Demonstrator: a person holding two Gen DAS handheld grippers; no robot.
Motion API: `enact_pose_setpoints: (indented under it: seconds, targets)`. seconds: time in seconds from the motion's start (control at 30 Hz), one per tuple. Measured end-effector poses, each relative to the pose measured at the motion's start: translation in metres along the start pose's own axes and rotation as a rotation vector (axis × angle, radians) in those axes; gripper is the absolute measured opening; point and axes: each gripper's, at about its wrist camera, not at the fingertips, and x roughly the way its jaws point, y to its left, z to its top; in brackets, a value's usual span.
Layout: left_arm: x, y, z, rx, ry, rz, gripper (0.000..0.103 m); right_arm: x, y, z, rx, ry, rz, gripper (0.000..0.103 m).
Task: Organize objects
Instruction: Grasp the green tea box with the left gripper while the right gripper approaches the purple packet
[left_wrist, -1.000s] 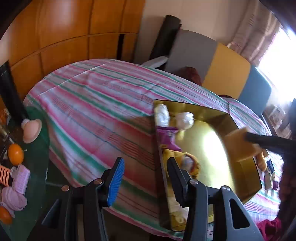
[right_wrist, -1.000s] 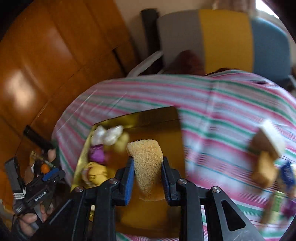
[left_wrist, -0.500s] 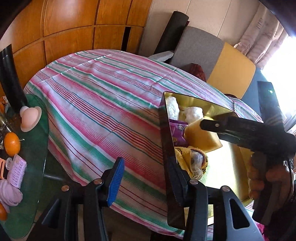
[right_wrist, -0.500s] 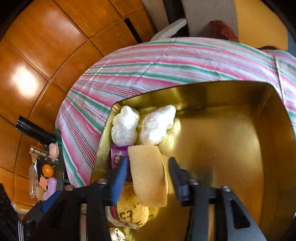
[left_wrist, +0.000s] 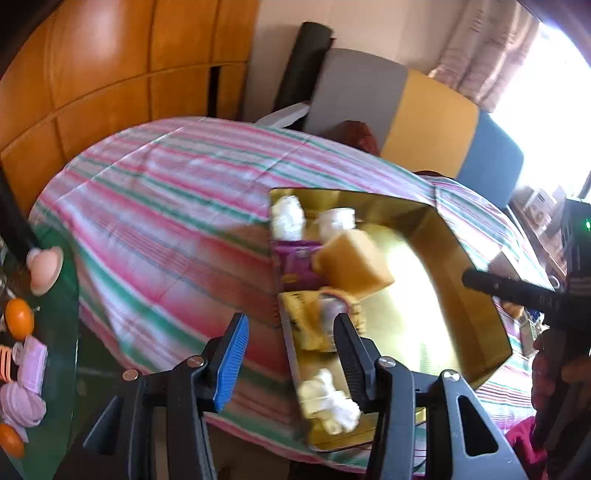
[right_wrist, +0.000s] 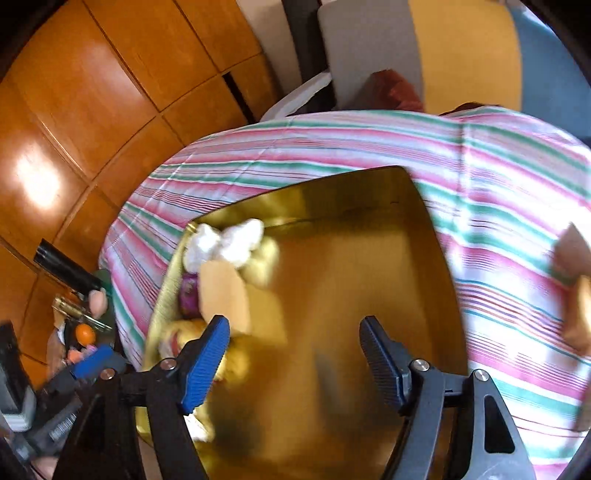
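A striped tablecloth (right_wrist: 332, 147) carries the gold tray (right_wrist: 369, 295) holding the sponge (right_wrist: 225, 291), which leans on the items at the tray's left side. The right gripper (right_wrist: 295, 354) has just been opening, nothing between its jaws; the left gripper (left_wrist: 291, 350) straddles the tray wall, grip uncertain. The propped sponge could topple. Blur obscures the neighbouring items.

Gold tray (right_wrist: 369, 229) near edge cut off by frame; objects at tablecloth's (right_wrist: 498, 192) right edge (right_wrist: 576, 280) motion-blurred, possibly sponges
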Motion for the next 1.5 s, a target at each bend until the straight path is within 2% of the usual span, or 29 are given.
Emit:
enact_pose_setpoints:
  seconds: [0.17,0.37,0.53,0.7,0.9,0.97,1.0,1.07,1.2,1.37,1.5]
  targets:
    - [-0.005,-0.033,0.004,0.092,-0.010,-0.036,0.048,-0.037,-0.034,-0.021,0.007,-0.041,-0.069,0.076]
    - [-0.003,-0.081,0.003,0.211,0.010,-0.106,0.048,-0.086,-0.089,-0.039,0.095,-0.105,-0.144,0.076]
    - [0.003,-0.119,0.002,0.292,0.043,-0.162,0.048,-0.135,-0.147,-0.049,0.184,-0.171,-0.246,0.077]
    - [0.006,-0.165,0.000,0.391,0.054,-0.239,0.043,-0.185,-0.213,-0.061,0.301,-0.234,-0.373,0.077]
    - [0.016,-0.226,-0.001,0.477,0.092,-0.359,0.035,-0.228,-0.299,-0.092,0.539,-0.321,-0.492,0.077]
    - [0.023,-0.253,-0.006,0.507,0.130,-0.408,0.033,-0.233,-0.321,-0.110,0.628,-0.345,-0.487,0.077]
    - [0.027,-0.265,-0.009,0.513,0.150,-0.433,0.033,-0.232,-0.332,-0.119,0.710,-0.345,-0.448,0.077]
    - [0.035,-0.288,-0.016,0.520,0.191,-0.484,0.032,-0.238,-0.341,-0.124,0.765,-0.386,-0.390,0.076]
    - [0.058,-0.337,-0.032,0.535,0.276,-0.511,0.033,-0.239,-0.341,-0.124,0.771,-0.409,-0.357,0.077]
    - [0.085,-0.387,-0.047,0.562,0.359,-0.514,0.043,-0.236,-0.340,-0.119,0.756,-0.400,-0.335,0.077]
    - [0.103,-0.413,-0.056,0.558,0.415,-0.514,0.046,-0.232,-0.341,-0.123,0.765,-0.392,-0.319,0.078]
